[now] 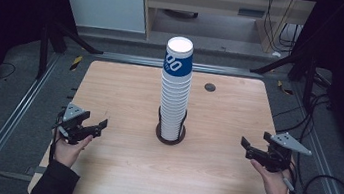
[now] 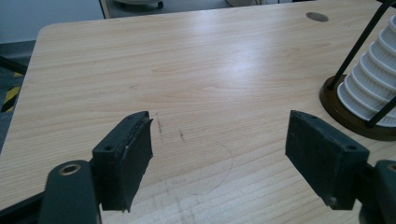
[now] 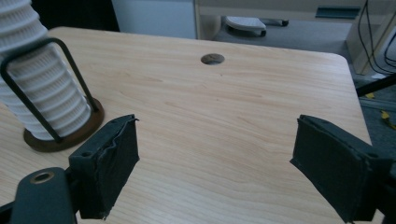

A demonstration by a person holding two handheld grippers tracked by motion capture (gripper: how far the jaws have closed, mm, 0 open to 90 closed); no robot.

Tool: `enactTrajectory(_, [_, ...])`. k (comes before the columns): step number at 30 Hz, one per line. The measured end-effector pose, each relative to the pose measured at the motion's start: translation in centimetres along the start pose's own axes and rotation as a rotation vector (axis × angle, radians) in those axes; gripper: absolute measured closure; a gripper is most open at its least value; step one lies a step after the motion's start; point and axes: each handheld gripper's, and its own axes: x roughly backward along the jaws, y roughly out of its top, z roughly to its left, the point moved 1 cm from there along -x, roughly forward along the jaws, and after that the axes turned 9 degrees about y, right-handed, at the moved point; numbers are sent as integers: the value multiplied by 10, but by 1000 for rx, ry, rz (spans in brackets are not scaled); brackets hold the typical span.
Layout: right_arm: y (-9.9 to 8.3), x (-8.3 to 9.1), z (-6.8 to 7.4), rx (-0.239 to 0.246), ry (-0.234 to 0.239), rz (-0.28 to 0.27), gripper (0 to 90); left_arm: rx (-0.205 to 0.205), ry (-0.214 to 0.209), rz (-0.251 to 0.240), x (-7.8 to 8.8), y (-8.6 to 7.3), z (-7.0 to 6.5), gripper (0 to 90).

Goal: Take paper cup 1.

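Left gripper: held low over the near-left part of the light wooden table, hand underneath it palm up, forearm coming in from the bottom edge, jaws pointing inward toward the table's middle. Jaws apart, nothing between them, just bare wood in the gap in the left gripper view.

Right gripper: mirrored pose at the near-right edge, hand underneath, jaws pointing inward. Jaws also apart with bare wood between them in the right gripper view.

Tall stack of white paper cups, topmost one with a blue band, stands upright in a round dark-brown base with black wire uprights. It sits between the two grippers, well apart from both and slightly ahead of them. From the left gripper it shows ahead to the right; from the right gripper, ahead to the left.
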Motion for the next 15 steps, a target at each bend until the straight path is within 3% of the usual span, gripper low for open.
enactTrajectory(4, [3, 0, 4, 11, 12, -10, 139, 9, -24, 10, -1, -1, -2, 237])
enactTrajectory(8, [12, -5, 17, -9, 86, -41, 139, 23, -37, 6, 3, 0, -2, 260])
enactTrajectory(9, [12, -5, 17, -9, 86, -41, 139, 23, -43, 13, 3, 0, -3, 260])
enactTrajectory(15, [30, -10, 36, 26, 141, -57, 133, -15, -53, 36, 3, 3, -8, 229])
